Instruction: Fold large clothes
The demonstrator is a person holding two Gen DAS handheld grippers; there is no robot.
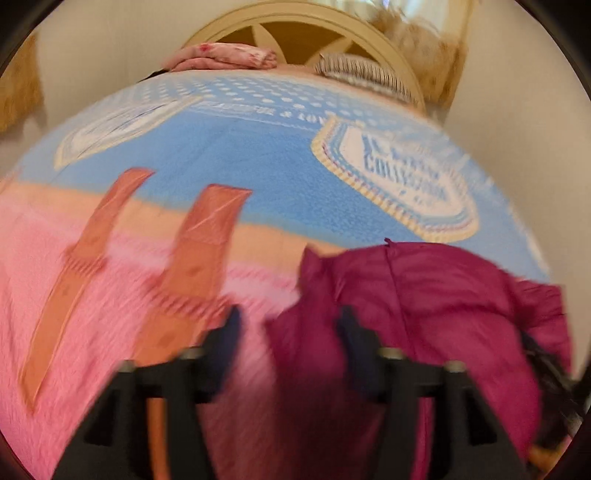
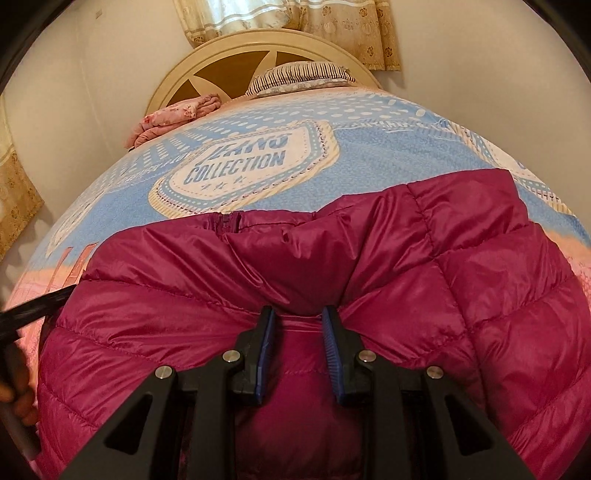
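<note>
A magenta quilted puffer jacket (image 2: 332, 258) lies spread on the bed, its zipper end towards the headboard. My right gripper (image 2: 298, 325) is shut on a bunched fold of the jacket, and the fabric puckers towards its blue pads (image 2: 267, 339). In the blurred left wrist view my left gripper (image 1: 291, 325) stands open over the jacket (image 1: 424, 314) at its left edge, with nothing pinched between the jaws. The left gripper's black frame (image 2: 33, 306) and a hand (image 2: 14, 391) show at the left rim of the right wrist view.
The bed is covered by a blue and pink blanket (image 2: 369, 147) with a "Collection" badge print. A striped pillow (image 2: 299, 75) and a folded pink floral cloth (image 2: 173, 114) lie by the cream headboard (image 2: 229, 51). Curtains (image 2: 332, 22) hang behind.
</note>
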